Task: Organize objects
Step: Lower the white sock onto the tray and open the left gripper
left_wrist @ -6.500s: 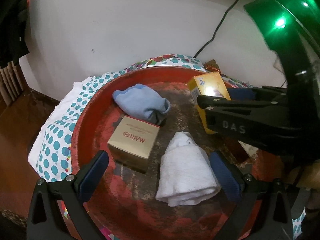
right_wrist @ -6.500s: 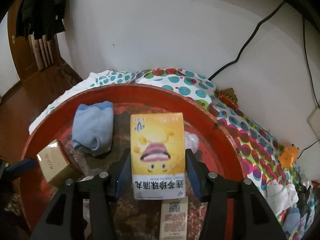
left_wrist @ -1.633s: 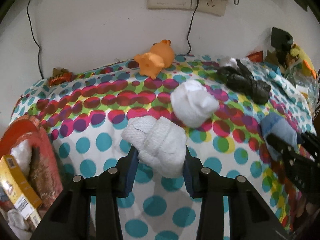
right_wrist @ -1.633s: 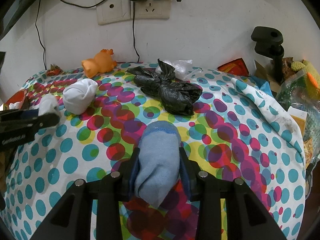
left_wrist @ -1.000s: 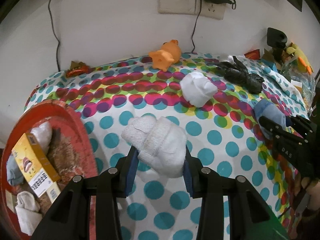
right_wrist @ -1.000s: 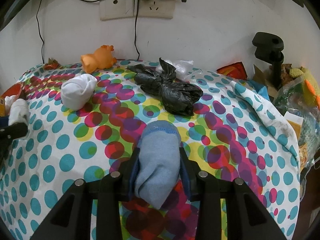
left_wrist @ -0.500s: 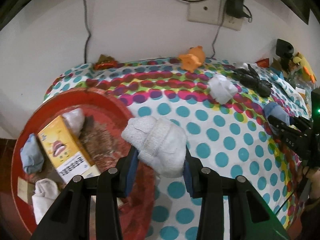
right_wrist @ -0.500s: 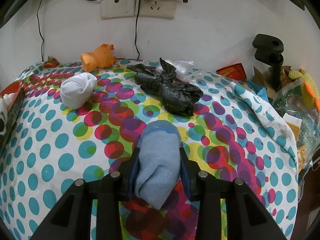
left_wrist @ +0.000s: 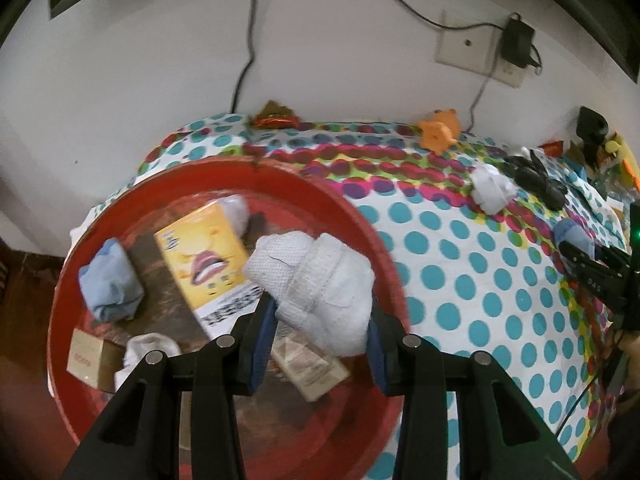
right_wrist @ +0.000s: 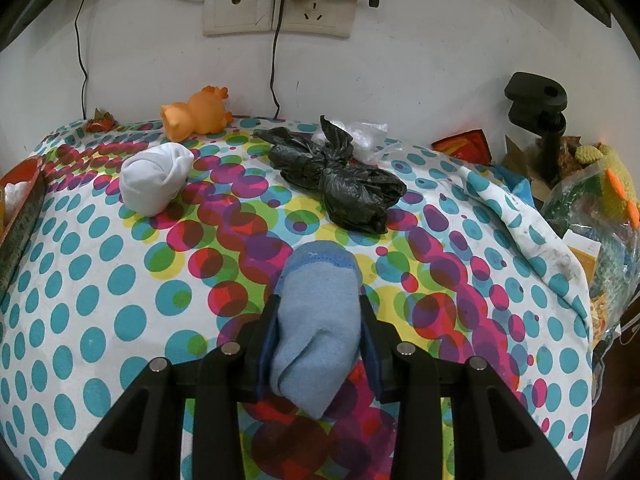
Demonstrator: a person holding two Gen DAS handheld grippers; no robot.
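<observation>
My left gripper [left_wrist: 320, 320] is shut on a rolled white cloth [left_wrist: 316, 284] and holds it above the right rim of the round red tray [left_wrist: 344, 208]. In the tray lie a yellow box [left_wrist: 204, 256], a blue sock roll [left_wrist: 110, 288], a gold box [left_wrist: 86, 358], a white roll [left_wrist: 146, 350] and another white roll [left_wrist: 236, 210]. My right gripper [right_wrist: 318, 344] is shut on a rolled blue sock [right_wrist: 318, 320] above the dotted cloth [right_wrist: 100, 320]; it also shows at the right edge of the left wrist view [left_wrist: 576, 240].
On the dotted cloth lie a white sock ball [right_wrist: 154, 178], a black plastic bag [right_wrist: 340, 178] and an orange toy [right_wrist: 196, 116]. A wall socket with plugs [right_wrist: 280, 4] is behind. Bags and a black clamp [right_wrist: 536, 100] crowd the right side. A small beige box [left_wrist: 308, 364] lies in the tray.
My left gripper has swung left with the white cloth, from over the dotted cloth to over the tray's right rim. My right gripper holds the blue sock nearly still.
</observation>
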